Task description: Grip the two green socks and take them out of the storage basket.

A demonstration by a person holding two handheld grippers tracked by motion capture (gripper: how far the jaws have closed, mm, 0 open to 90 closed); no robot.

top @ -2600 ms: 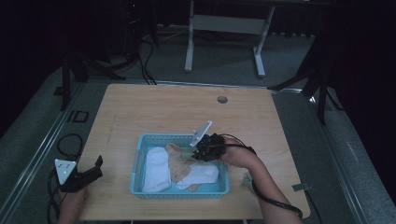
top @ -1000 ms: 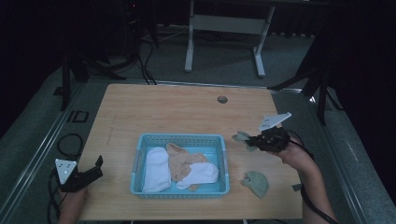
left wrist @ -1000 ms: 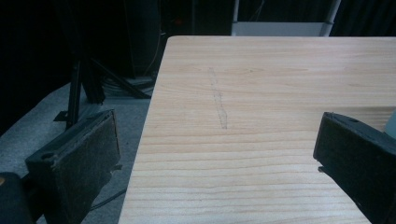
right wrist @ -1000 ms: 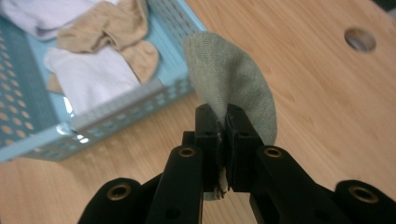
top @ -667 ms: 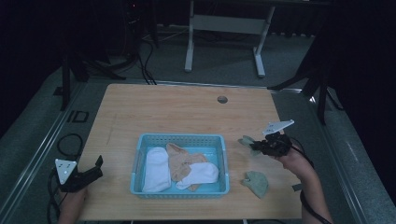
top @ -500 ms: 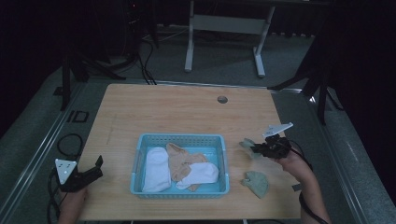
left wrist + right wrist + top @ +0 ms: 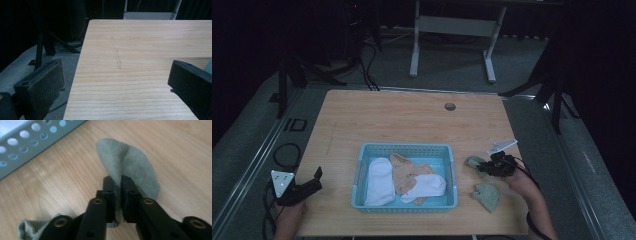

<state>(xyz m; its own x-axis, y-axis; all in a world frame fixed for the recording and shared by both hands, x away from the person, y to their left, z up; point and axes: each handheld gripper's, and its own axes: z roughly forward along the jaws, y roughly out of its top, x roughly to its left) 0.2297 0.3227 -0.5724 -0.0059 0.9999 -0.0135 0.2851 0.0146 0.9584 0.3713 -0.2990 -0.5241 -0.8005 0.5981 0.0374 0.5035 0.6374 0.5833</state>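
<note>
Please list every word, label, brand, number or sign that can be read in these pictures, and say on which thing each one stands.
There is no readable text in these pictures.
The basket, the socks in it, the two green socks outside it, the table and both grippers show no label, brand or number.
The faint streak on the table in the left gripper view is a mark, not writing.

The right gripper [image 7: 118,182] pinches a grey-green sock [image 7: 127,162] between closed jaws — over the wooden table [image 7: 62,187], a perforated blue basket [image 7: 30,137] far left.
</note>
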